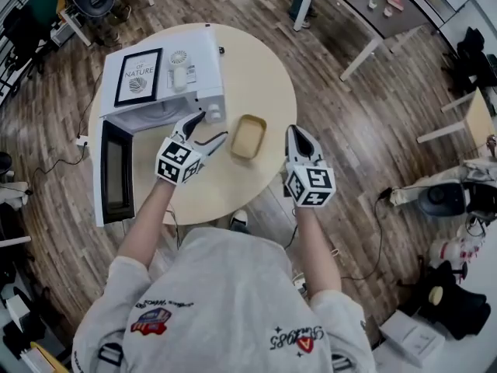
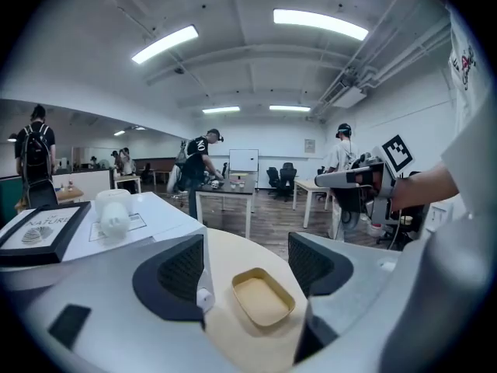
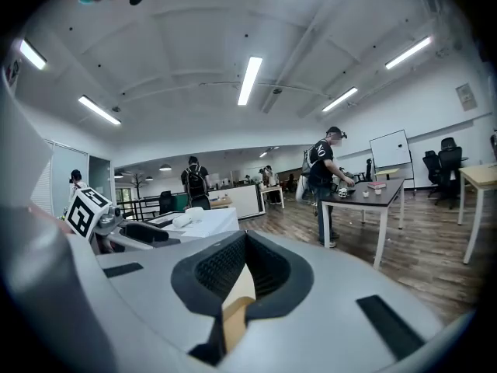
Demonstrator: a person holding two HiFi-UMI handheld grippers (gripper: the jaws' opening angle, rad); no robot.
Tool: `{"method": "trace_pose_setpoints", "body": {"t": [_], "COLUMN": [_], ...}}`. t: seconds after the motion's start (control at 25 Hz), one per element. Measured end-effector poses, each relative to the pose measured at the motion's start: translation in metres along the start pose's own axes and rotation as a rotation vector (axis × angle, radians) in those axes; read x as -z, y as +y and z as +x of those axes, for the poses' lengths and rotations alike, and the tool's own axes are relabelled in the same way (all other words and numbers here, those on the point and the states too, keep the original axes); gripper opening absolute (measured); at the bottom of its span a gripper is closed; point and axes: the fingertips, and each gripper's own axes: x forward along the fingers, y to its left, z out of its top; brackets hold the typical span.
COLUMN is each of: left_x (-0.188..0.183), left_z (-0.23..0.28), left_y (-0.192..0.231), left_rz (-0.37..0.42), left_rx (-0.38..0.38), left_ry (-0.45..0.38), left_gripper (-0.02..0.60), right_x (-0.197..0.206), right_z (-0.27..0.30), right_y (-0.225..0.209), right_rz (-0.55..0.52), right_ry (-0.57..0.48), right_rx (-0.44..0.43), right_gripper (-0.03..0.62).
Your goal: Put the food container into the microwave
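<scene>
Left gripper (image 1: 212,125), jaws spread, and right gripper (image 1: 293,131), jaws pressed together, flank the food container (image 1: 248,137); the cavity of the open microwave (image 1: 167,80) is hidden from above

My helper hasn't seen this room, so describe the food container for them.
On the round pale table stands a white microwave, door open. Just right of it lies the food container: a shallow, open tan tray with rounded corners, the only dish on the tabletop.
</scene>
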Motion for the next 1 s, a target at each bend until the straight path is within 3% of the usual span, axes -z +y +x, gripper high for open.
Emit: {"method": "trace_pose_setpoints", "body": {"t": [0.16,0.36,0.6,1.0], "left_x": [0.014,0.045,0.079,0.151], "left_z": [0.02,0.047,0.079,0.11], "left_y": [-0.015,-0.036,-0.06,-0.087], "left_rz": [0.03,0.154,0.178,0.342], "left_rx": [0.064,0.17,0.3,0.444], "left_ry": [0.049,0.159,0.26,0.475], "left_gripper": [0.337,0.334,0.33,0.319], "right_x": [0.008,0.024,0.042,0.065], "right_z": [-0.016,-0.038,-0.065,-0.097], "right_y": [-0.013,-0.025,-0.048,-0.072], "right_rz": [0.007,-0.009,0.011,0.051], "right_ry": [0.007,0.028,0.051,0.074], "right_rx": [0.049,0.101,0.177,0.266], "right_gripper": [0.003,0.003,0.003,0.003]}}
